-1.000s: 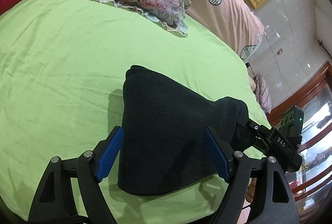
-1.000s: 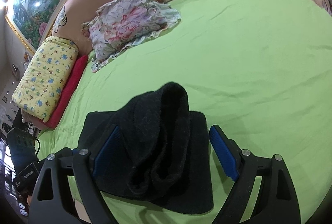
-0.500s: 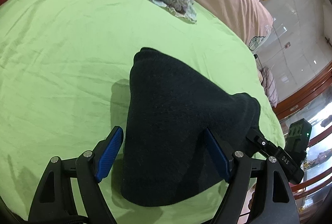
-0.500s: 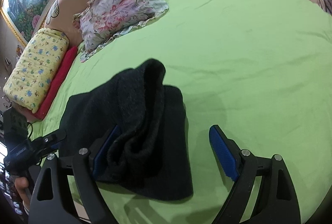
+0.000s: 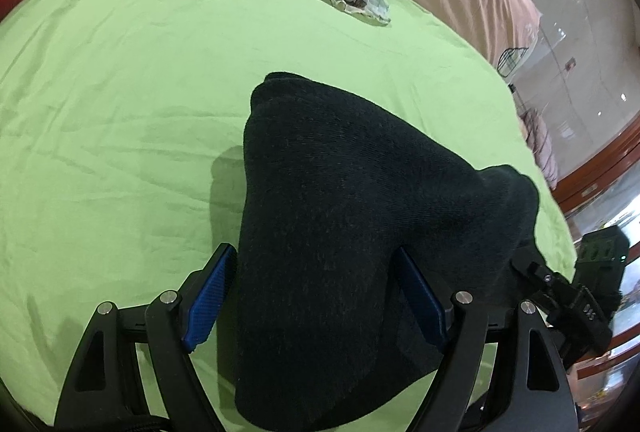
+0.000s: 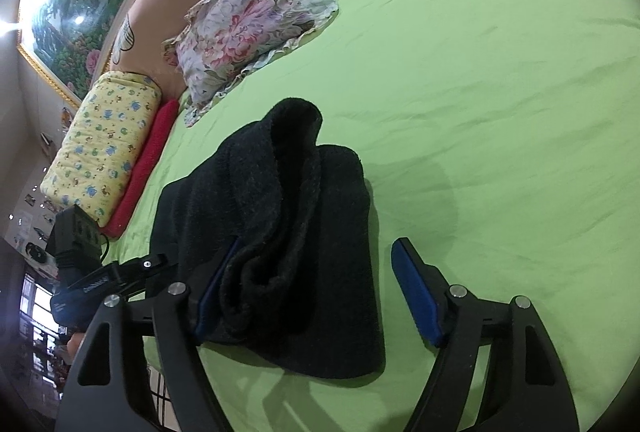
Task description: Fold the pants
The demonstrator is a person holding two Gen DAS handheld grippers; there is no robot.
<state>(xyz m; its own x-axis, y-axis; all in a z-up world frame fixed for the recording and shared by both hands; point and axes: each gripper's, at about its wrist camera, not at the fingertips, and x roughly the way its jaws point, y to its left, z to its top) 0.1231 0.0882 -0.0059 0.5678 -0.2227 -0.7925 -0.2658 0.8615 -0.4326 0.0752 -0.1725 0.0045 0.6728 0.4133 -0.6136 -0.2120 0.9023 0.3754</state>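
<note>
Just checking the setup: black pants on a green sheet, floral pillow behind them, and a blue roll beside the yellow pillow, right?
Not quite: the roll beside the yellow pillow is red, as the right wrist view shows. The black pants, green sheet and floral pillow are as you said.

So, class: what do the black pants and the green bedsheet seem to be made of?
Pants: probably a thick knit or fleece, matte; the surface looks fuzzy and the folds stay bulky. Bedsheet: likely thin woven cotton or a blend, smooth; it shows fine creases.
</note>
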